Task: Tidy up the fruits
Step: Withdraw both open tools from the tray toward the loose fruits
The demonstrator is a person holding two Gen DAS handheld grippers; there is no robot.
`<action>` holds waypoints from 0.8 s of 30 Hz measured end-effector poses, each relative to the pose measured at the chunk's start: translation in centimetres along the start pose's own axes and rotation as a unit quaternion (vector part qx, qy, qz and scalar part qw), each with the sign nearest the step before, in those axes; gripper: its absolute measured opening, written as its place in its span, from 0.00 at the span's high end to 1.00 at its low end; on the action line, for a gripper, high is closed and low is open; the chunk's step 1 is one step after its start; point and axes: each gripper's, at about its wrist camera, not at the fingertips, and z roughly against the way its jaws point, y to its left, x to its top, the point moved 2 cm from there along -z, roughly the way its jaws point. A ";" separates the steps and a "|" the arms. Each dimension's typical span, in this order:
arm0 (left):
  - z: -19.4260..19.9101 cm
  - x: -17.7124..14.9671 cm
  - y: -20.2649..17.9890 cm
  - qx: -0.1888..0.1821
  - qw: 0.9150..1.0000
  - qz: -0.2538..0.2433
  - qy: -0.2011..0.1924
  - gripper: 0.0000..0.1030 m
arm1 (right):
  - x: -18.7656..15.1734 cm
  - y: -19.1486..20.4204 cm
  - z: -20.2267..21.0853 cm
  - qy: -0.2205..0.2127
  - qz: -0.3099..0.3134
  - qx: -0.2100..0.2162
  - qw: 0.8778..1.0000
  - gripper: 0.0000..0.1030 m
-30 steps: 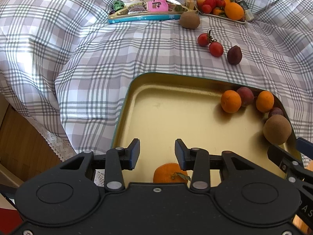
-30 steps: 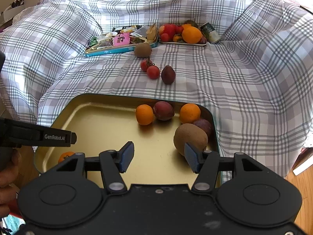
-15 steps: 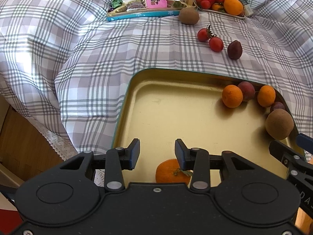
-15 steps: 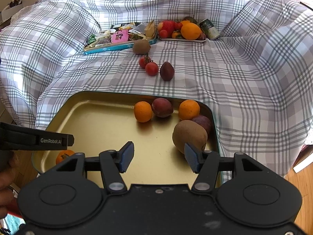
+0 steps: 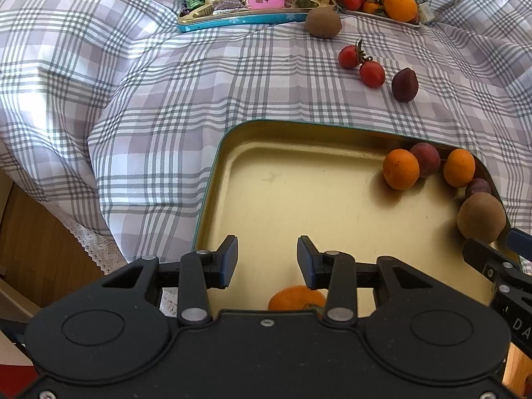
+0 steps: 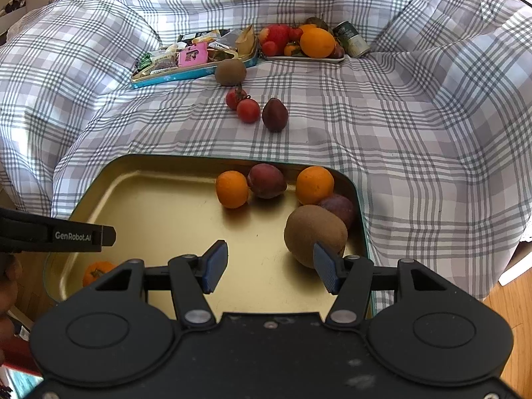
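Note:
A gold tin tray (image 5: 299,206) (image 6: 173,206) lies on the checked cloth. Its far right corner holds two oranges (image 6: 232,189), a dark plum (image 6: 266,180), another dark fruit (image 6: 337,206) and a brown kiwi (image 6: 316,235). One small orange (image 5: 296,298) (image 6: 96,271) sits at the tray's near left. On the cloth beyond lie two tomatoes (image 6: 247,110), a dark red fruit (image 6: 274,115) and a kiwi (image 6: 230,71). My left gripper (image 5: 267,263) hovers open over the tray, just above the small orange. My right gripper (image 6: 270,267) is open too, its right fingertip in front of the kiwi.
At the back stand a blue tin of snack packets (image 6: 186,58) and a white plate (image 6: 309,58) piled with fruit, a green can (image 6: 352,41) beside it. Cloth folds rise on both sides. Wooden floor (image 5: 40,256) shows past the left edge.
Both views have shifted slightly, so the tray and fruit sit a little lower in frame. No fruit has moved and both grippers keep the same opening.

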 end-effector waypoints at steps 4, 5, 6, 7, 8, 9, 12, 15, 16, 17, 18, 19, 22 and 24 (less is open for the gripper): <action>0.0 0.8 -0.1 -0.001 1.000 0.000 -0.002 0.53 | 0.8 -0.1 -0.5 0.003 -0.002 0.000 1.000 0.41; 0.0 1.1 -0.1 -0.001 1.000 -0.001 -0.003 0.53 | 1.0 -0.2 -0.6 0.004 -0.003 -0.001 1.000 0.41; 0.0 1.3 -0.2 -0.001 1.000 -0.001 -0.004 0.53 | 1.3 -0.2 -0.8 0.005 -0.004 -0.001 1.000 0.41; -0.1 1.7 -0.2 -0.001 1.000 -0.002 -0.005 0.53 | 1.6 -0.3 -1.0 0.007 -0.005 -0.001 1.000 0.41; -0.1 1.9 -0.2 -0.001 1.000 -0.002 -0.006 0.53 | 1.8 -0.4 -1.2 0.008 -0.006 -0.001 1.000 0.41; -0.2 2.2 -0.2 -0.002 1.000 -0.002 -0.007 0.53 | 2.1 -0.5 -1.4 0.009 -0.007 -0.002 1.000 0.41; -0.5 3.1 -0.2 -0.001 1.000 -0.002 -0.009 0.53 | 2.9 -0.6 -2.1 0.013 -0.010 -0.003 1.000 0.41; -1.0 3.9 -0.1 -0.002 1.000 0.001 -0.011 0.53 | 3.8 -0.8 -2.9 0.016 -0.011 -0.004 1.000 0.41; -1.2 4.2 -0.1 -0.002 1.000 0.002 -0.011 0.53 | 4.1 -0.9 -3.2 0.017 -0.012 -0.004 1.000 0.41; -1.3 4.5 -0.1 -0.003 1.000 0.003 -0.012 0.53 | 4.4 -0.9 -3.4 0.018 -0.013 -0.004 1.000 0.41; -1.5 4.8 0.0 -0.003 1.000 0.004 -0.012 0.53 | 4.7 -1.0 -3.7 0.018 -0.013 -0.004 1.000 0.41; -1.6 5.0 0.0 -0.003 1.000 0.004 -0.013 0.53 | 5.1 -1.0 -4.0 0.019 -0.013 -0.005 1.000 0.41; -2.2 5.8 0.1 -0.001 1.000 0.005 -0.016 0.53 | 6.3 -1.3 -4.9 0.017 -0.017 -0.010 1.000 0.41; -2.6 6.3 0.1 0.001 1.000 0.005 -0.017 0.53 | 7.1 -1.5 -5.6 0.014 -0.019 -0.013 1.000 0.41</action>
